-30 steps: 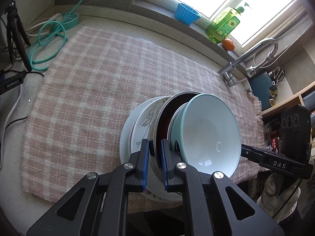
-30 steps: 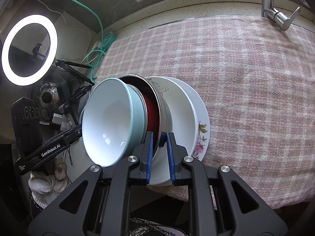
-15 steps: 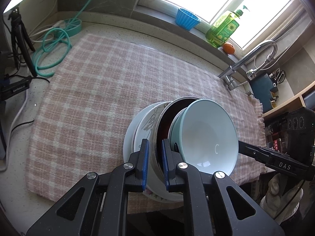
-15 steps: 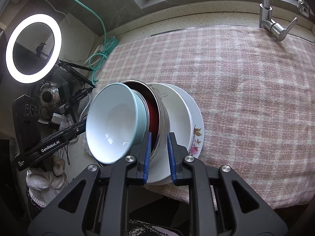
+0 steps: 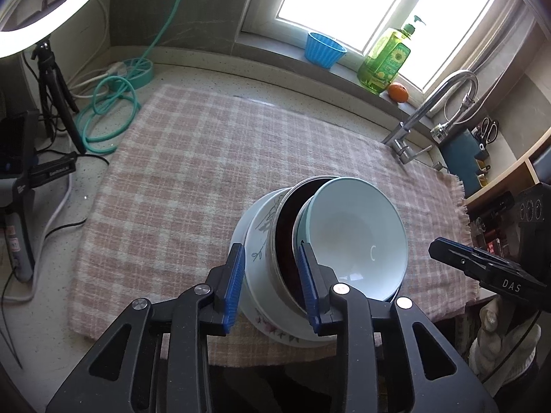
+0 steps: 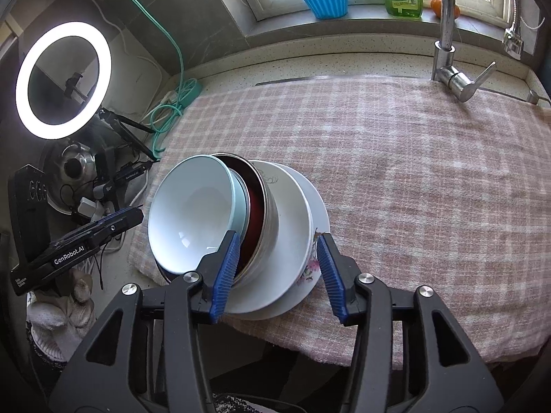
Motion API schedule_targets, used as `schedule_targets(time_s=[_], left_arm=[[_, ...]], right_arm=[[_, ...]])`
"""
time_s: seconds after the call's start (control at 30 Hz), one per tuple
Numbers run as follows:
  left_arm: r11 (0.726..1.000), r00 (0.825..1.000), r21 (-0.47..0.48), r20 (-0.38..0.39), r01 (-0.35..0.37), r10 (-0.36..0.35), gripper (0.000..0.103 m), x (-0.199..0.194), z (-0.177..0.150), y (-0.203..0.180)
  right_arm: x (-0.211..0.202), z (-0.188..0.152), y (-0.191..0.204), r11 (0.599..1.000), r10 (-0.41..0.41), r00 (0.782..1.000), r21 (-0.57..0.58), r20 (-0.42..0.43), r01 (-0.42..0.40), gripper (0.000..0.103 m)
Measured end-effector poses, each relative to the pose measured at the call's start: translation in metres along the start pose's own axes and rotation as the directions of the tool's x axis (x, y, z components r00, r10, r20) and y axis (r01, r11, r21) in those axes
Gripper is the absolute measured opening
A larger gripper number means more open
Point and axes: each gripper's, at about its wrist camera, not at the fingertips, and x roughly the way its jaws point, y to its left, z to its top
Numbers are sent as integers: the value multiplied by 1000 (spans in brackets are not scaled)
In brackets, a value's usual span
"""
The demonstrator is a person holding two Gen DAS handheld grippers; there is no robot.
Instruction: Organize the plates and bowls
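Resting on the pink checked cloth (image 5: 193, 172), near its front edge, a stack of dishes sits nested: a flowered plate (image 6: 311, 261) at the bottom, a white dish (image 6: 289, 227), a steel bowl (image 6: 267, 213) with a dark red inside, and a pale blue bowl (image 5: 358, 234) tilted on top. Both tongs have just been opening and now stand released: the left gripper (image 5: 272, 285) straddles the stack's near rims without pressing, and the right gripper (image 6: 275, 272) does likewise from the other side. Behind the cloth stands the tap (image 6: 447, 34).
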Motion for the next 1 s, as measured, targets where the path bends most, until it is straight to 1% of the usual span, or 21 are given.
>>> schedule_targets(time_s=[0.07,0.17,0.2,0.27,0.3,0.33,0.37,0.4,0.47,0.5,0.6,0.7,0.77,0.87,1.0], left_arm=[[1000,1000,7,10,-4,3,32,-5,-2,-4],[1000,999,20,34,-9,8,48,-12,-5,-11],[1000,999,25,44,-12,11,50,-15,-5,-14],[999,998,41,58,-23,21,51,-21,-6,-19],[998,997,48,66,-29,26,56,-23,-7,-22],[998,997,52,77,-34,30,59,-27,-7,-24],[998,995,51,91,-35,31,63,-30,-8,-25],[998,994,50,103,-34,29,64,-34,-9,-27],[998,993,51,115,-43,37,66,-39,-9,-30],[997,991,52,125,-54,47,68,-42,-10,-33],[994,984,65,158,-89,78,68,-51,-10,-39],[990,975,74,199,-118,101,69,-61,-11,-45],[990,971,69,216,-124,107,73,-67,-12,-47],[989,965,61,235,-134,117,73,-73,-13,-46],[986,959,58,246,-159,140,73,-76,-12,-47]], right_arm=[[-6,-2,2,1000,-19,1000,-9,18,19,52],[-17,-5,4,999,-47,997,-20,56,48,62],[-22,-6,6,998,-61,996,-26,72,63,66],[-30,-8,8,995,-85,991,-37,103,90,70],[-35,-9,9,994,-97,988,-40,116,102,74],[-39,-9,10,993,-108,986,-41,130,115,79],[-43,-10,11,991,-118,982,-41,146,125,81],[-48,-11,12,990,-128,979,-42,162,136,84],[-57,-13,15,985,-153,969,-49,192,165,86],[-61,-14,17,982,-167,964,-53,206,182,87],[-72,-15,24,974,-199,949,-57,244,218,93],[-83,-17,31,968,-216,934,-64,285,244,93],[-90,-18,35,965,-224,924,-65,309,255,93],[-98,-20,40,961,-233,910,-64,342,270,94],[-105,-20,46,956,-238,896,-73,374,284,99]])
